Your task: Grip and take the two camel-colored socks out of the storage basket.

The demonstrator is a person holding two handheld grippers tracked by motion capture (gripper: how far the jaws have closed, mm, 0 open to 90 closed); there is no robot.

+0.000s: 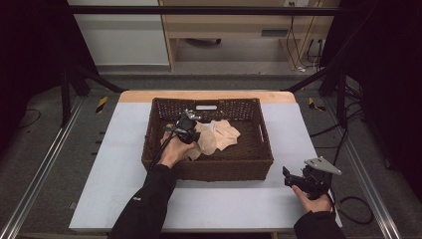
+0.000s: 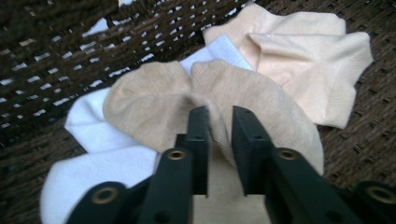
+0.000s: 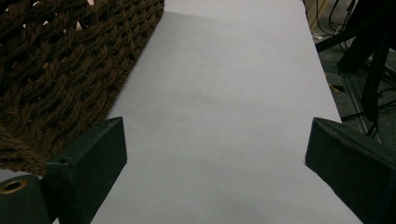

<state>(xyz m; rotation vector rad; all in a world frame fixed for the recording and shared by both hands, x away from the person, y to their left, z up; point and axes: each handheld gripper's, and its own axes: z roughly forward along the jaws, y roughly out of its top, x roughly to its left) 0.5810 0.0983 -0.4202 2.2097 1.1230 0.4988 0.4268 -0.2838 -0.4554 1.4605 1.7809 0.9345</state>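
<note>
In the high view the left gripper (image 1: 191,121) reaches down into the brown wicker basket (image 1: 164,167) at the far middle of the table (image 1: 224,204), and in the left gripper view its jaws stand nearly together, pinching a raised fold of the tan sock (image 2: 159,105). That sock lies on a white sock (image 2: 93,163), with a paler beige sock (image 2: 303,56) just beyond it to the right. The right gripper (image 1: 291,178) rests on the table near the basket's near right corner, jaws wide apart and holding nothing
</note>
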